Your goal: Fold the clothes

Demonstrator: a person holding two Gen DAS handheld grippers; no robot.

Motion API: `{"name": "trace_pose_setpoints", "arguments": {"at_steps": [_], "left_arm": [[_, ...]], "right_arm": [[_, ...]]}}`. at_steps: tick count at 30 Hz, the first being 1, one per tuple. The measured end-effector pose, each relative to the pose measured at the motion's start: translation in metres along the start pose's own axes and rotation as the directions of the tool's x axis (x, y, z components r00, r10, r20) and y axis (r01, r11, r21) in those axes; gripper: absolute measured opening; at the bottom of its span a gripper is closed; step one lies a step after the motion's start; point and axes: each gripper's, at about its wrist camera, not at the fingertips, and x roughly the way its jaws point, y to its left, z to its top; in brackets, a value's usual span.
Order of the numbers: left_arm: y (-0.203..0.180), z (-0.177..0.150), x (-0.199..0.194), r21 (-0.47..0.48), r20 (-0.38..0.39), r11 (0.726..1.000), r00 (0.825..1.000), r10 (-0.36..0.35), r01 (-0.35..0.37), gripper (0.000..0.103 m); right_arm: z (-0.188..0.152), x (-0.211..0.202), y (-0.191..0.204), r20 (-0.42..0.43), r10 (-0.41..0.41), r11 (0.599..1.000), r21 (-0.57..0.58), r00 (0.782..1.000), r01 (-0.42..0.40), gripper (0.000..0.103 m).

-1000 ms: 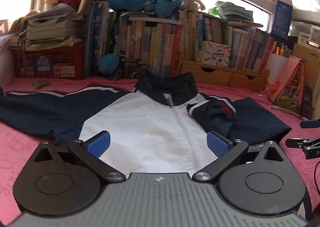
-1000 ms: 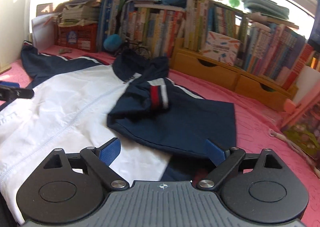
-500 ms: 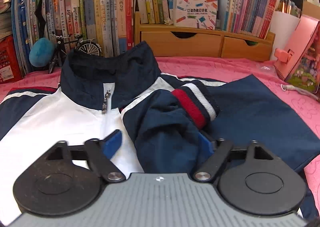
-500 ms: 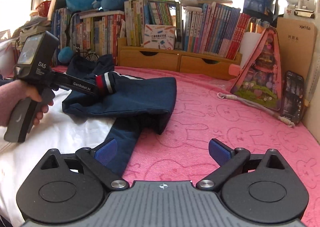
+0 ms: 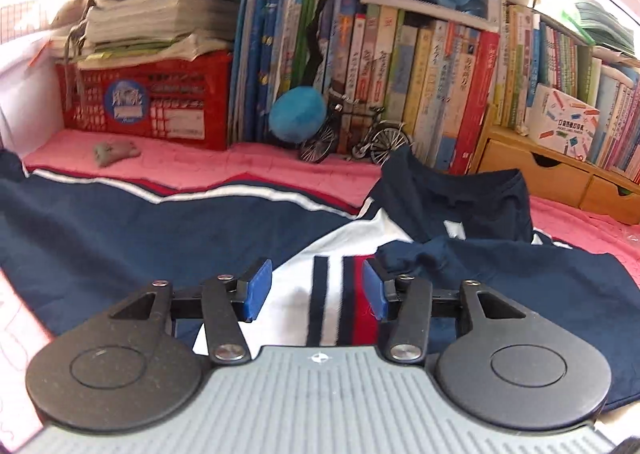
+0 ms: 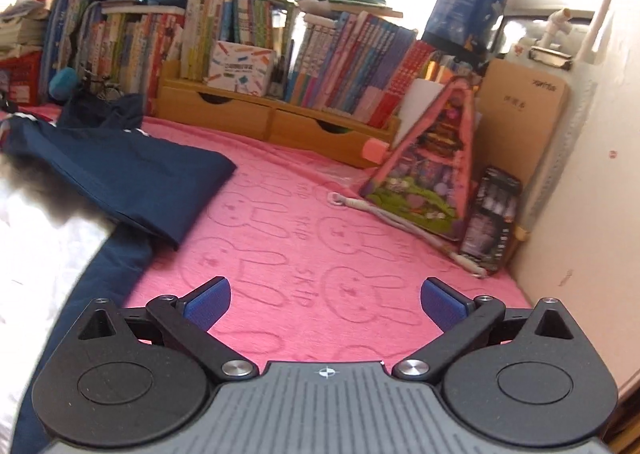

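A: Listing tongs?
B: Left gripper, jaws just narrowing, the striped cuff between, grip unclear. Right gripper: just widened, spread, nothing between.
A: Jacket?
B: Lying on pink blanket.

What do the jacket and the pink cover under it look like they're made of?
The jacket: thin, smooth woven synthetic by the look, creasing crisply; its striped cuff looks rib-knit. The pink cover: soft plush, probably fleece, with matte embossed rabbit outlines.
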Motion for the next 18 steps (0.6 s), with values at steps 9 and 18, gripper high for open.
{"name": "trace_pose_setpoints", "arguments": {"at_steps": [9,18], "left_arm": [[0.022,-0.028,0.004,0.007,-0.041,1.000,0.999,-0.030,0.031,0.086],[0.003,-0.032,0.019,0.141,-0.109,0.990,0.994,0.029,-0.013,0.103]], "right_arm": [[0.022,0.003,0.075,0.069,-0.004,0.931,-0.365,0.998,0.029,0.103],[-0.008,-0.046,0.037,-0.010,-0.260,0.806,-0.552,0.965,0.212,0.103]]}}
